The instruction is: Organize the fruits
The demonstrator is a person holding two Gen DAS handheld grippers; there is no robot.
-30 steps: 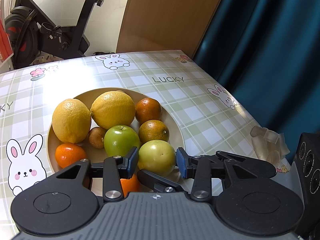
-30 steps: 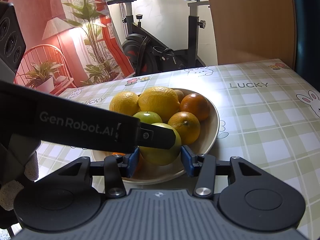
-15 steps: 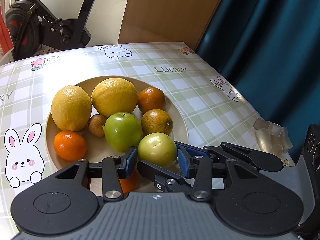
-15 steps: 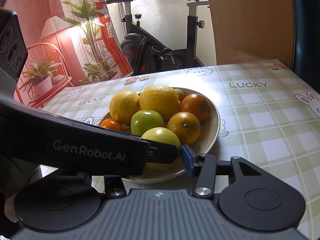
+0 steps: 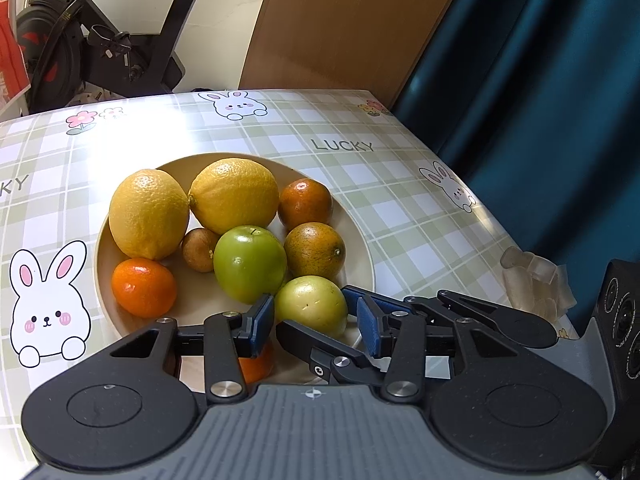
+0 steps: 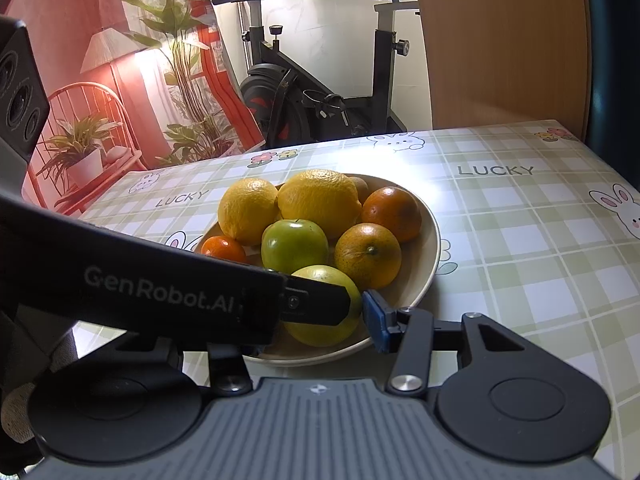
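A beige plate (image 5: 360, 248) (image 6: 434, 240) holds two lemons (image 5: 234, 194), a green apple (image 5: 250, 264) (image 6: 294, 246), several oranges (image 5: 314, 250), a small brown fruit (image 5: 199, 250) and a pale yellow-green fruit (image 5: 312, 306) (image 6: 332, 320) at its near rim. My left gripper (image 5: 316, 322) is open, its blue pads either side of the pale fruit and apart from it. My right gripper (image 6: 320, 312) is open just behind the same fruit; its left finger is hidden by the left gripper's body. The right gripper's fingers (image 5: 384, 308) cross the left wrist view.
The plate sits on a checked tablecloth (image 5: 400, 208) with rabbit prints. A crumpled clear wrapper (image 5: 536, 284) lies near the table's right edge. An exercise bike (image 6: 320, 92) stands behind the table, with a dark curtain (image 5: 540, 100) to the right.
The left gripper has pulled back and risen a little, so the pale fruit sits lower between its pads. In the right wrist view the left gripper's body has slid across, covering the right gripper's left finger.
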